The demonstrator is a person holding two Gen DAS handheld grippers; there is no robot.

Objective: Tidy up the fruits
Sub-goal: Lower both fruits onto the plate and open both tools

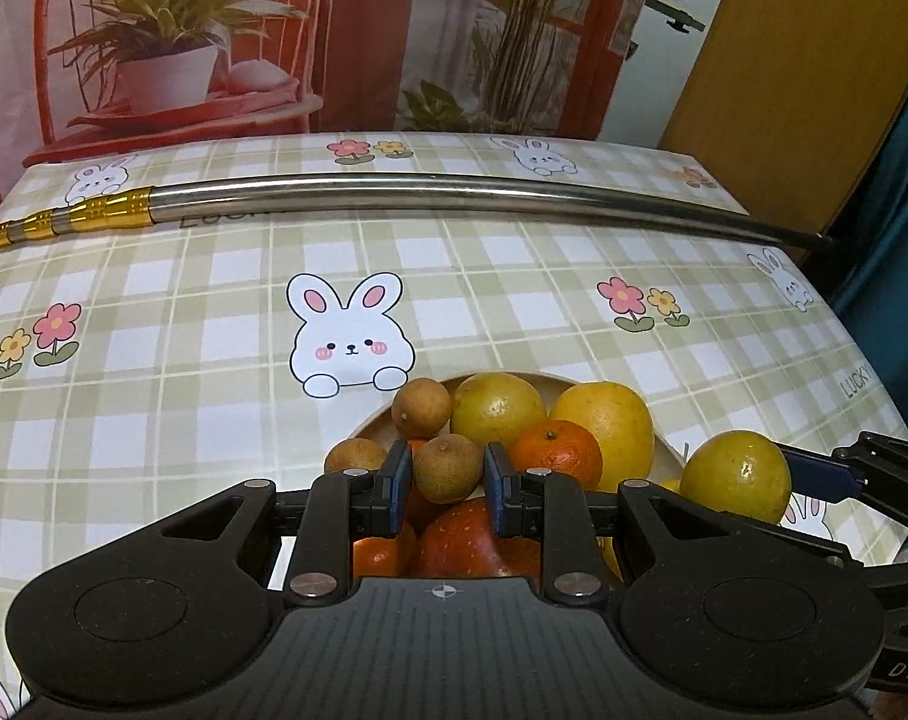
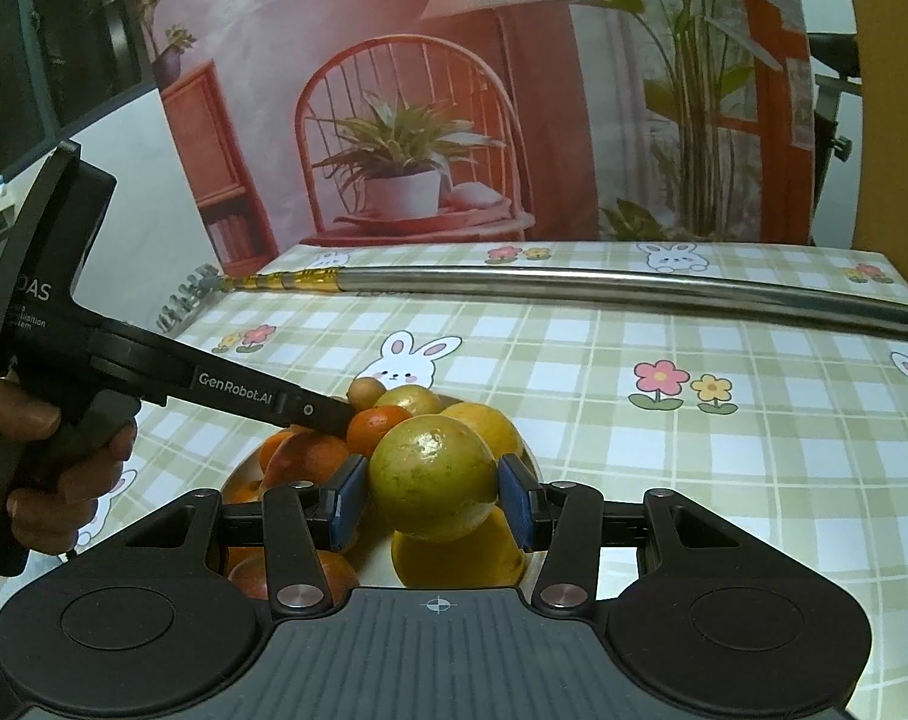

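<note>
bowl (image 1: 375,423) of oranges (image 1: 556,457), longans (image 1: 420,407)

In the right wrist view, the right gripper (image 2: 432,495) has its two blue pads (image 2: 348,495) pressed against either side of a large yellow-green fruit (image 2: 432,477), held above a bowl (image 2: 243,471) piled with oranges (image 2: 375,426) and yellow fruit. The left gripper (image 2: 327,414), held in a person's hand (image 2: 51,468), reaches in from the left, its tip among the fruit in the bowl, so how its jaws stand cannot be told. A long metal pole (image 2: 574,288) with gold bands lies across the far side of the checked tablecloth (image 2: 724,468) printed with rabbits and flowers.
</note>
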